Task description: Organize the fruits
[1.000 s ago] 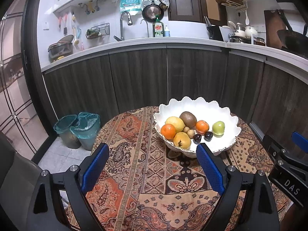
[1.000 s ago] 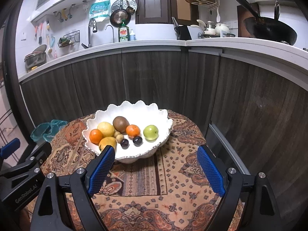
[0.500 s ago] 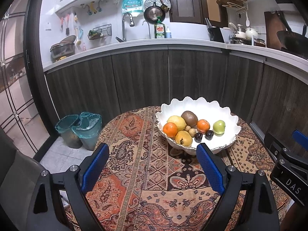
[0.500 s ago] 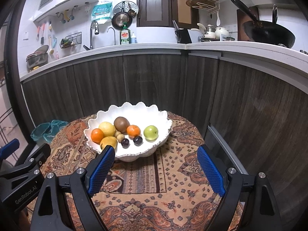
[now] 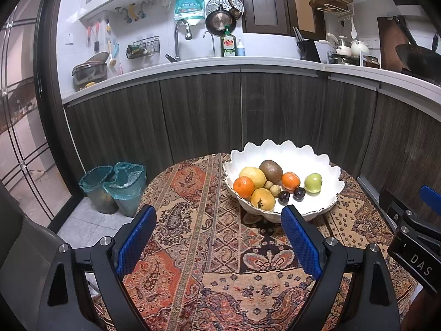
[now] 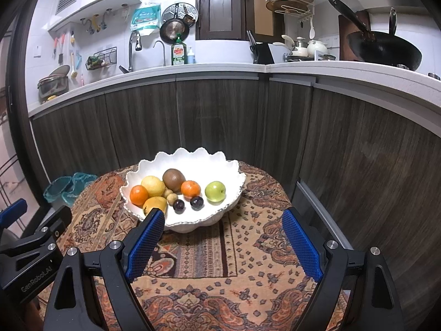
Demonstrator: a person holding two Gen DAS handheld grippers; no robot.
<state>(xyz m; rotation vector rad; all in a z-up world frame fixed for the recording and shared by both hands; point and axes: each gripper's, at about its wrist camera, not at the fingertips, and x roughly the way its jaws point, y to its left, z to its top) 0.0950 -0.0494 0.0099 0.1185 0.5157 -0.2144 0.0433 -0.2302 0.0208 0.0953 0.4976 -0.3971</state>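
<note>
All the fruits sit together in the white bowl (image 6: pixel 184 162) on the patterned cloth (image 6: pixel 248 248), so they cannot roll off the round table. The bowl is past the tips of the right gripper (image 6: pixel 223 215), nearer its left finger. From the left gripper (image 5: pixel 217 212) it is ahead, by the right finger. Both grippers are wide open and hold nothing. Both point a little downward, side by side

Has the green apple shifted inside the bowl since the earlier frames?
No. The green apple sits in the same spot near the white bowl's right rim.
</note>
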